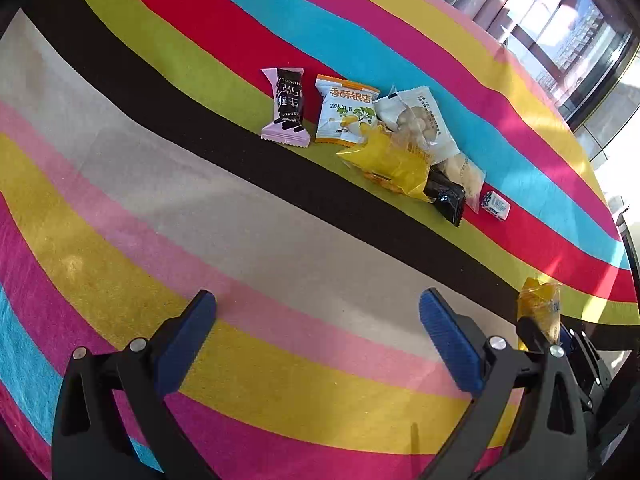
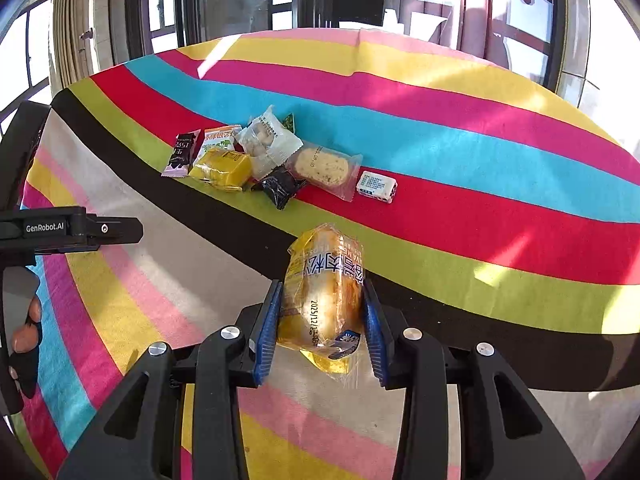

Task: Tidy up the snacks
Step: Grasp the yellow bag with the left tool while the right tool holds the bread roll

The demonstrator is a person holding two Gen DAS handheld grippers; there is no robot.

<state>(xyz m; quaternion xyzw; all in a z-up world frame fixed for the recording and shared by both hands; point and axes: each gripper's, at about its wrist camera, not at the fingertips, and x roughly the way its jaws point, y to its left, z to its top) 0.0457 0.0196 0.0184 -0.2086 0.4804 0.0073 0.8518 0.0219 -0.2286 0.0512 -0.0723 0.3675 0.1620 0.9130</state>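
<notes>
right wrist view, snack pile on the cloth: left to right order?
Black-and-pink chocolate bar → yellow packet → clear packet of round biscuits → flat cookie in clear wrap → small white box. Orange-topped packet and black packet overlap the others, so left out.

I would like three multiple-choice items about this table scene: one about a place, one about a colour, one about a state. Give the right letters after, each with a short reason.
1. Where does the small white box lie?
A. on the red stripe
B. on the black stripe
C. on the grey stripe

2. What colour are the pads of the left gripper?
A. green
B. blue
C. white

3. What does the right gripper do?
A. stands open and empty
B. grips a black packet
C. grips a yellow bread packet

Key: 1 A, red cloth lies all around the box. 2 B, both pads show blue. 3 C, the pads press the packet's two sides.
</notes>
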